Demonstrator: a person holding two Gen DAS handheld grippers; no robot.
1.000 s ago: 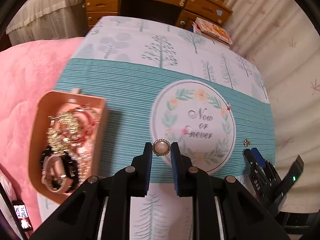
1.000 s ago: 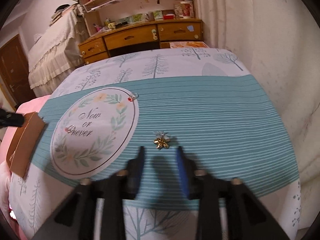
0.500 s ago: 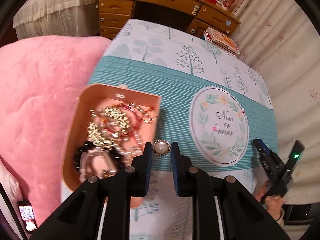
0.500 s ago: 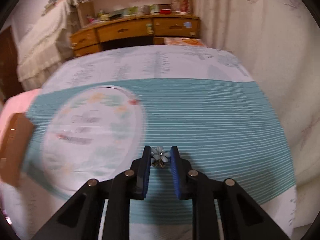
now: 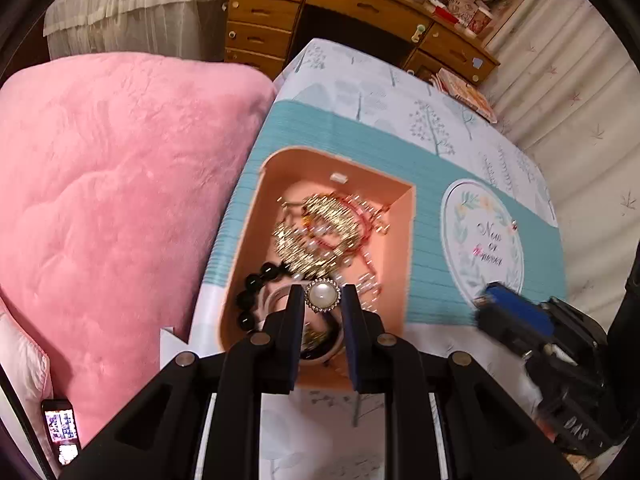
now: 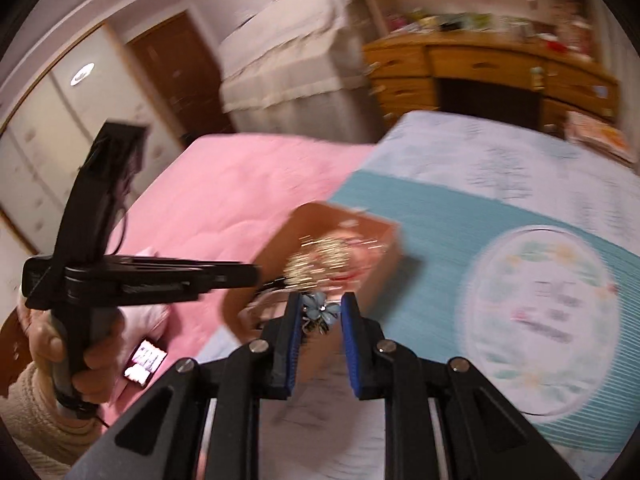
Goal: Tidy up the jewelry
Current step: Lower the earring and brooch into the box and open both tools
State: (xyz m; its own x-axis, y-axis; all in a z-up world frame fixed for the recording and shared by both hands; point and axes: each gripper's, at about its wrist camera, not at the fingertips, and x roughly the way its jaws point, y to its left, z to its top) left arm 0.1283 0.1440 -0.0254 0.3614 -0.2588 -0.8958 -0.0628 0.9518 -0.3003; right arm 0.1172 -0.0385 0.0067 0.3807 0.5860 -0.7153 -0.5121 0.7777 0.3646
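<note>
Pearl brooch (image 5: 322,296): a round white pearl with a sparkly rim, pinched at the tips of the left gripper (image 5: 322,300), right above the pink box.
Flower pin (image 6: 320,312): a small blue flower with a gold bit under it, pinched between the pads of the right gripper (image 6: 321,314), just in front of the box's near end.
Left gripper: its jaws press on the pearl brooch from both sides.
Right gripper: its jaws have just been closing, and the flower pin is held between them.
Pink box (image 5: 404,240): open on top, sitting on the teal striped cloth (image 5: 432,280).
In the box: gold chains (image 5: 316,232), red string, little pearls and a black bead bracelet (image 5: 252,296), all in a heap.
Cloth: it has a round picture (image 5: 484,240) with leaves and words.
Pink blanket (image 5: 112,200): soft, beside the box.
Hand (image 6: 72,344): it holds the left gripper's handle in the right camera's view.
Phone (image 5: 60,428): lit up, lying low by the blanket.
Wooden desk (image 5: 352,12): far behind, with drawers.
</note>
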